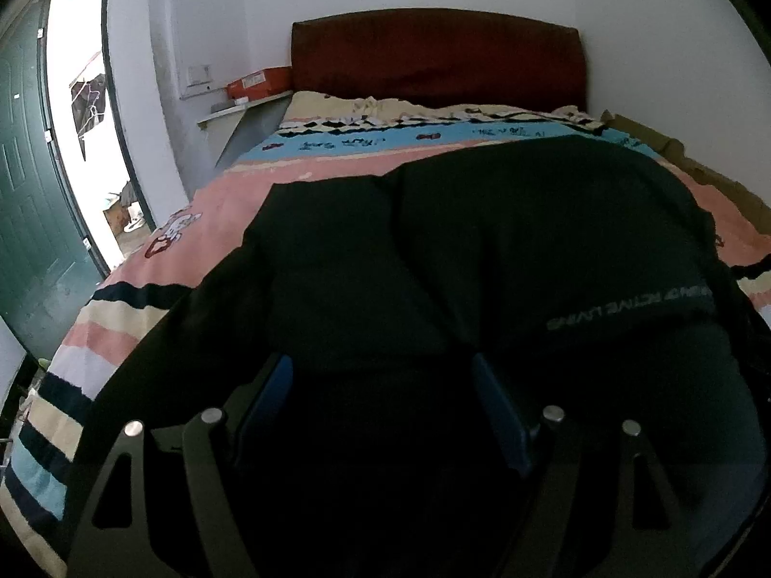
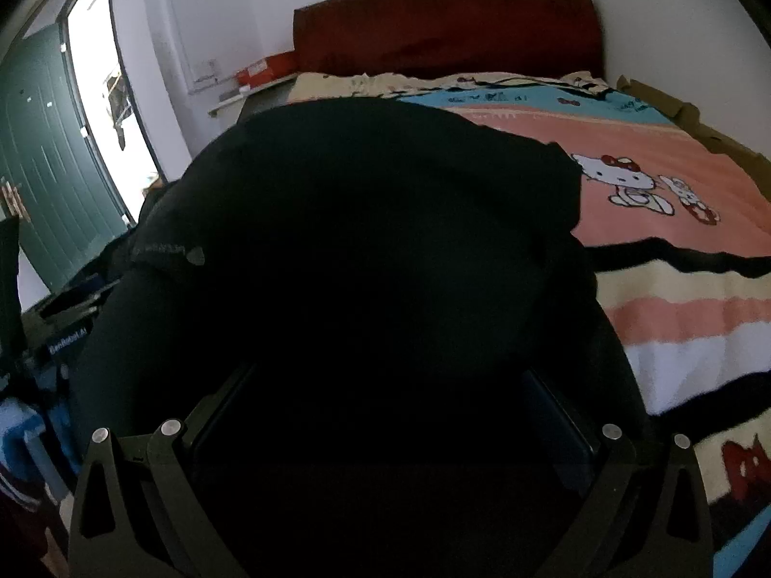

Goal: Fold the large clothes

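I see the garment (image 1: 482,241) dead ahead of both hand-held grippers, left (image 1: 383,375) and right (image 2: 390,385), jaws apart, cloth between, running toward headboard (image 1: 433,58).

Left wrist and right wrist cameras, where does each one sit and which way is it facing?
Left wrist: on the left claw, facing up the bed toward the headboard; open blue fingers over the black garment.
Right wrist: on the right claw, same direction; garment fills the middle.
Shared: garment, headboard, striped blanket, green door.
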The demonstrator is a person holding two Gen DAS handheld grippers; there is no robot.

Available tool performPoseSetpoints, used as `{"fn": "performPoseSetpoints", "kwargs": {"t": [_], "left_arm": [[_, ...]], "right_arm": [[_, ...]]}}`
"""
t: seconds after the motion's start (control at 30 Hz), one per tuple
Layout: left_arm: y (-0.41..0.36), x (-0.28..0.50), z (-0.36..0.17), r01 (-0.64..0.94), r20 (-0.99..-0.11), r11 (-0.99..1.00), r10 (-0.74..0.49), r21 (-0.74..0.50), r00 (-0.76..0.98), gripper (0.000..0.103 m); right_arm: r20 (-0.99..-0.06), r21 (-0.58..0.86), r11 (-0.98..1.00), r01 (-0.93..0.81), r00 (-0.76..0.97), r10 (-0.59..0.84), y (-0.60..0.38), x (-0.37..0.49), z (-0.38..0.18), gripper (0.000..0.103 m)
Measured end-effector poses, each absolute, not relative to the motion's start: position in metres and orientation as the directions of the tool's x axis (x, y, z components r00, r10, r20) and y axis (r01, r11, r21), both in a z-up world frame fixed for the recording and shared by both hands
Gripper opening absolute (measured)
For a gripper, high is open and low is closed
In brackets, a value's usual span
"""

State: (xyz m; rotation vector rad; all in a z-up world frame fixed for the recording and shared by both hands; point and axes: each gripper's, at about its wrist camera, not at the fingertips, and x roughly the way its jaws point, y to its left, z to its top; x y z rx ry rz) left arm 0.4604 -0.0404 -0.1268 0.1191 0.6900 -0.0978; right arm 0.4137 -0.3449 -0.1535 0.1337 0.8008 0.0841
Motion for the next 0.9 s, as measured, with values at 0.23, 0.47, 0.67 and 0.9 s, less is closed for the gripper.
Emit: {"fn": "performPoseSetpoints", "kwargs": {"t": [0.23,0.47,0.67,0.9], "left_arm": [[-0.035,0.452,-0.122,0.135,-0.669,0.986,-0.034,0.100,0.742,0.076],[0.002,0.432,-0.090,0.169,-0.684,0.985,-0.100,0.034,0.722,0.076],[0.062,0.447,-0.063,0.164,-0.703,0.983,-0.171,-0.078,0.690,0.076],[0.103,0.494,-0.081,0.117,-0.764,0.956,-0.287,-0.270,0.578,0.076]], "right_arm": [[-0.750,0.109,0.994,-0.012,0.655,0.090,-0.352,0.399,-0.152,0.102],[-0.773,0.064,0.998,0.007,0.632,0.045,-0.368,0.371,-0.131,0.102],[-0.744,0.094,0.993,0.075,0.668,0.020,-0.416,0.360,-0.097,0.102],[-0.760,0.257,0.961,0.101,0.636,0.136,-0.448,0.399,-0.104,0.102]]}}
